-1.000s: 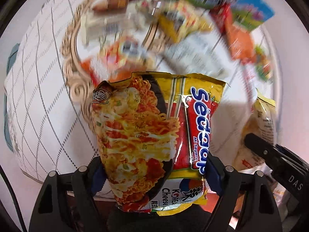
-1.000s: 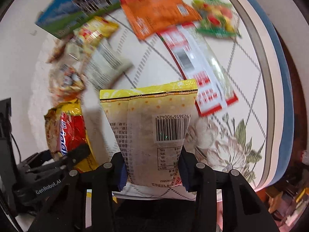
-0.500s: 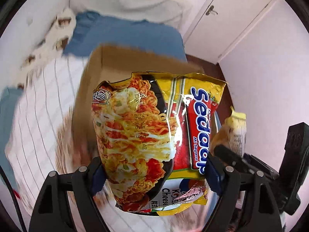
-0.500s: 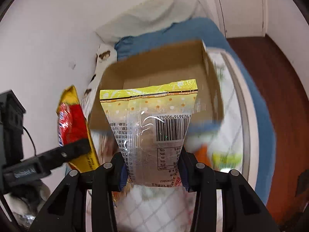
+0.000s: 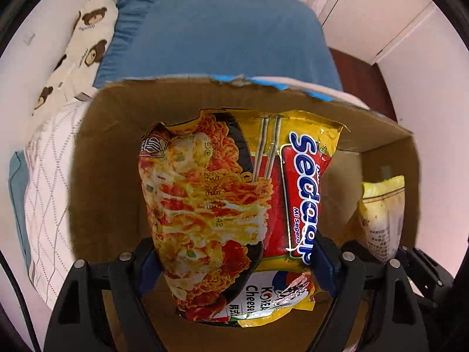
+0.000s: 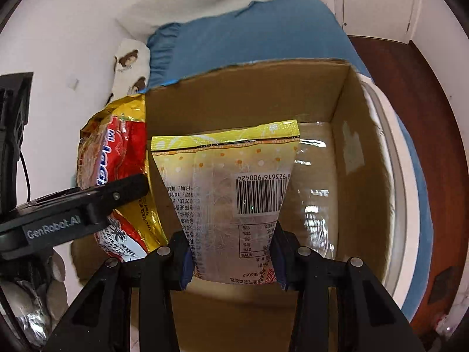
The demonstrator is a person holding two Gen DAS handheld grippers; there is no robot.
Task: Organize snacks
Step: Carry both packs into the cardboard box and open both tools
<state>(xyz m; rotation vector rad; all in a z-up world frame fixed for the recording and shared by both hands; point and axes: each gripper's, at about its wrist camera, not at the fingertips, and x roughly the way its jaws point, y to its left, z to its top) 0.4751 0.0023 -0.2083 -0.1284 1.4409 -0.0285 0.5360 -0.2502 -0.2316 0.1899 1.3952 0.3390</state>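
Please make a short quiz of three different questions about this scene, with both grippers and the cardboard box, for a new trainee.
1. True or false: the left gripper holds a noodle packet.
2. What does the right gripper hold? A) an orange bag B) a yellow snack packet with a barcode C) nothing
3. Fill in: below both packets is an open ____ box.

Key:
1. True
2. B
3. cardboard
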